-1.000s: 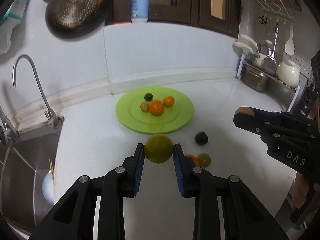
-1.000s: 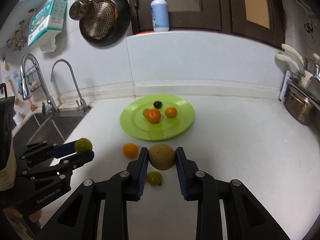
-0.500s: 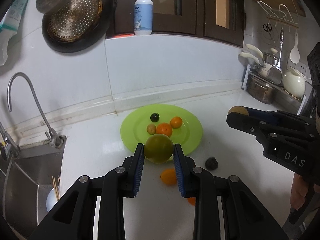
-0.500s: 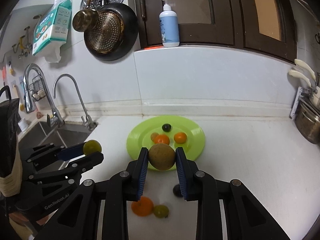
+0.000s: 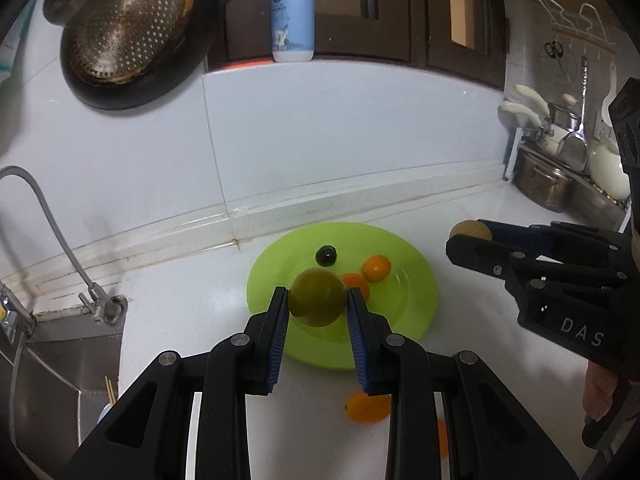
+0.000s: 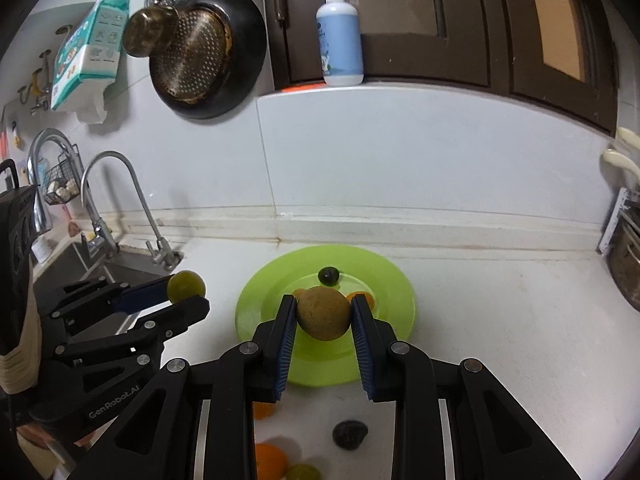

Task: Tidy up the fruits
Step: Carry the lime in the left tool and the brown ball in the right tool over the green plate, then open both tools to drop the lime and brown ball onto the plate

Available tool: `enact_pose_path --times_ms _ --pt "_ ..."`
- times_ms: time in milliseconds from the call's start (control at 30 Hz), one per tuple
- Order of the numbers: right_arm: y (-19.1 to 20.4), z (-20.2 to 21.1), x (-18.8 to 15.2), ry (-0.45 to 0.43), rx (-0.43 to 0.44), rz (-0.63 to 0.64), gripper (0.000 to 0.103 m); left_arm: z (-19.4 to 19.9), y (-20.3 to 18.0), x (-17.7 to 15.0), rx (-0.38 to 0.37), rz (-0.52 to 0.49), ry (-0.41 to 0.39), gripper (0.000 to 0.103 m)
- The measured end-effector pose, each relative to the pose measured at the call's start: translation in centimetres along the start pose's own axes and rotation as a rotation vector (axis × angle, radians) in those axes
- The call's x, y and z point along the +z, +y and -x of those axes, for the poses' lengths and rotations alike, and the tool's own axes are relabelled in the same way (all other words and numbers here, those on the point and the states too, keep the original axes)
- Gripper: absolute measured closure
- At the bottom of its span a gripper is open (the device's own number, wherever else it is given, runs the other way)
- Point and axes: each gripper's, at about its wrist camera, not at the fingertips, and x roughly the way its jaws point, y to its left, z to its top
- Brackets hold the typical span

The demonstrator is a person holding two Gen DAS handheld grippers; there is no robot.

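My left gripper (image 5: 318, 303) is shut on a green round fruit (image 5: 317, 297) and holds it above the near edge of the green plate (image 5: 416, 300). My right gripper (image 6: 325, 313) is shut on a brown round fruit (image 6: 324, 312) and holds it over the same plate (image 6: 256, 308). The plate carries a dark fruit (image 5: 326, 255) and small orange fruits (image 5: 376, 267). Loose on the counter lie orange fruits (image 5: 366, 407), a dark fruit (image 6: 350, 433) and a small green fruit (image 6: 302, 472). Each gripper shows in the other's view, the right (image 5: 469, 236) and the left (image 6: 188, 294).
A sink (image 6: 76, 268) with taps (image 6: 132, 204) lies at the left. A pan and strainer (image 6: 200, 52) hang on the wall. A soap bottle (image 6: 340, 40) stands on the ledge. Pots and a dish rack (image 5: 560, 176) stand at the right.
Both grippers have risen and moved forward with their fruits, from above the loose fruits on the counter to over the green plate. Both stay shut.
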Motion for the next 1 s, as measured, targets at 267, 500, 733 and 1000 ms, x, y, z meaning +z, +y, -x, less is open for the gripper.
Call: enact_pose_path --times_ms 267,500,733,1000 --pt "-1.4 -4.7 -0.1 0.090 0.018 -0.015 0.074 -4.5 0.7 0.0 -0.006 0.011 0.080 0.074" --pt "-2.6 -8.5 -0.7 0.168 0.036 -0.061 0.074 -8.1 1.1 -0.6 -0.031 0.031 0.154 0.074" --pt "-3.0 -10.6 -1.2 0.214 0.033 -0.078 0.074 -10.2 1.2 -1.2 -0.052 0.051 0.202 0.074" --pt "-3.1 -11.1 -1.3 0.218 0.016 -0.067 0.071 -10.6 1.2 -1.1 -0.034 0.037 0.201 0.060"
